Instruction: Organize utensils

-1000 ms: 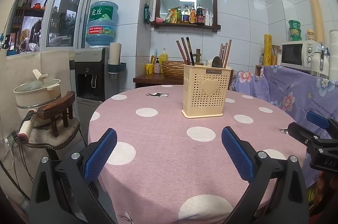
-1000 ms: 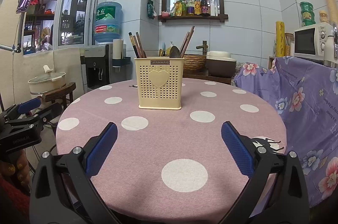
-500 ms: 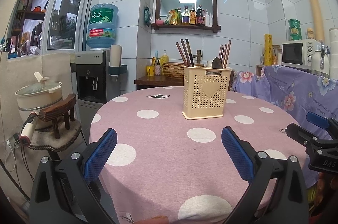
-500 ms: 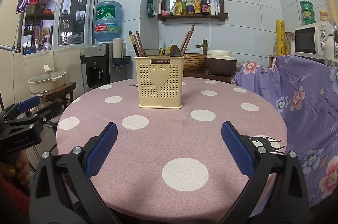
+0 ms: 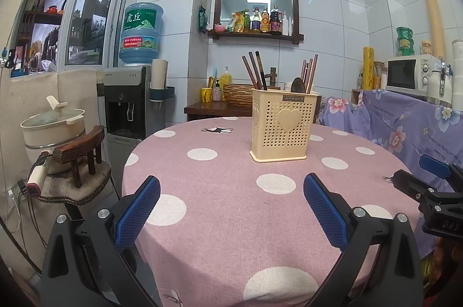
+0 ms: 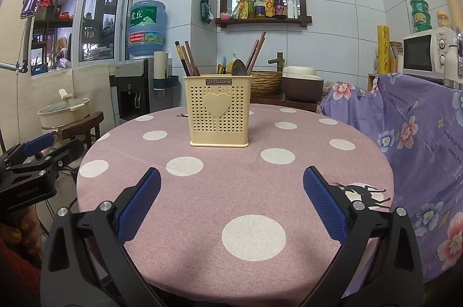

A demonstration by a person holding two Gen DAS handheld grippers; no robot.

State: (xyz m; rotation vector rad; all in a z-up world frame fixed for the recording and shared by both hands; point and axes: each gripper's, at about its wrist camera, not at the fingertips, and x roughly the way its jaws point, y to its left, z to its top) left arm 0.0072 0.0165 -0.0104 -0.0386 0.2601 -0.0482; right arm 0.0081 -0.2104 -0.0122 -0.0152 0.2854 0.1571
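Hiding utensil ends, caddy (image 5: 282, 127); left tongs (image 5: 231, 208), right tongs (image 6: 231, 207) gape empty.

Showing matt woven cloth on the pink dotted tablecloth (image 6: 231, 191); looking like smooth perforated cream plastic on the utensil holder (image 6: 219, 110); appearing as dark wood on the chopsticks (image 6: 188, 58) and spoon (image 6: 239, 67); wearing textured blue rubbery pads (image 6: 139, 202) on matt black plastic fingers; gleaming glossy on the wall tiles (image 6: 332, 26)

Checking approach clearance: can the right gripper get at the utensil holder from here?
Probably yes. The right gripper is open, and only bare tablecloth lies between its fingers and the utensil holder straight ahead.
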